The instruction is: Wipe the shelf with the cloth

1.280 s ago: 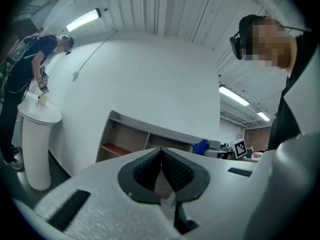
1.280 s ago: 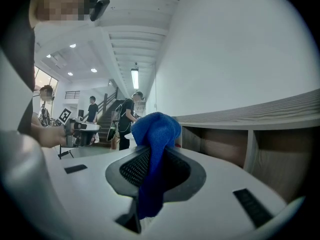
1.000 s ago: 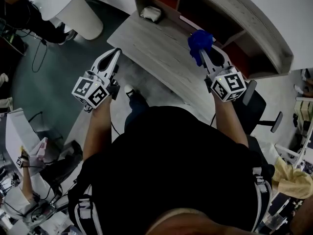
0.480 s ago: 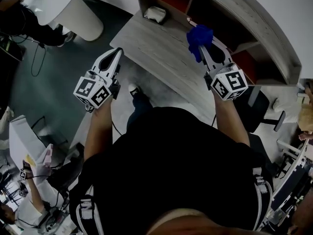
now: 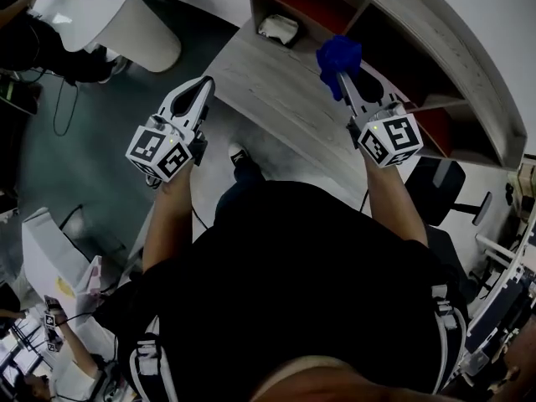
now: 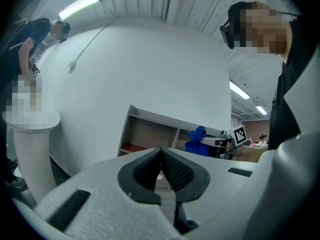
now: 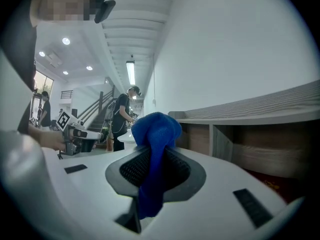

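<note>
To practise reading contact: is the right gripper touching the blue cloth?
Touching. The right gripper view shows the right gripper shut on the blue cloth, which bunches out beyond its pads.

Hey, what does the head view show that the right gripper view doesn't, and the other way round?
Only the head view: a white object by the shelf, and a chair. Only the right gripper view: stairs, a ceiling light and a standing person. Both: the cloth clamped in the right gripper, the shelf, and the left gripper.
</note>
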The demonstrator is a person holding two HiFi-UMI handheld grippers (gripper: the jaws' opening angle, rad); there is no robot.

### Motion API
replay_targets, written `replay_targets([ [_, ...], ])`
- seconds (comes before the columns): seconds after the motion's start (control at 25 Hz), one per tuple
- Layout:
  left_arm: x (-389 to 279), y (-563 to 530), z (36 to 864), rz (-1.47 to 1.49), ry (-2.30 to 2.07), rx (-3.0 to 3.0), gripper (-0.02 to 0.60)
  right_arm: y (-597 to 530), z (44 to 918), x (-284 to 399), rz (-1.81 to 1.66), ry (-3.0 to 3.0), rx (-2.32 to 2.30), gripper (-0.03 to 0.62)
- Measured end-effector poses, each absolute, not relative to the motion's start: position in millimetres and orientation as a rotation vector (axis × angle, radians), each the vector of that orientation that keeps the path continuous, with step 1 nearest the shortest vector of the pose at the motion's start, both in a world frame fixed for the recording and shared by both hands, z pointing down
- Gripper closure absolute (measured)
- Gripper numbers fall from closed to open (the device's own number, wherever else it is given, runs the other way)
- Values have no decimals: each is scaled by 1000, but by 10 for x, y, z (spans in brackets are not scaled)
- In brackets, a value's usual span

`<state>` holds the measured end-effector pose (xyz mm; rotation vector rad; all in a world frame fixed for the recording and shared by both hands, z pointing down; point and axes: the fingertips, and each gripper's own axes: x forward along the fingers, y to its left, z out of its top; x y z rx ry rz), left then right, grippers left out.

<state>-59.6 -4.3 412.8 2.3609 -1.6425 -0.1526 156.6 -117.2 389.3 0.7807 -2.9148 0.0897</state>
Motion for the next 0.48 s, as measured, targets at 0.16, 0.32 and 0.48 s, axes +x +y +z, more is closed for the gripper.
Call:
replay_targets([
  [0.16,-870,-244,4122,-148,-1606,2378,565,-1321,3886,1263,67,-2891,806,528],
  [0.32,-1107,-393,4116,-156,-1557,2397,565,-1419,3878,1001,59,-2864,833,528],
  [0.48,-1250,-502,4122,-128,-1487,2431,565,-1525,3868,774,50,-2842,870,528],
])
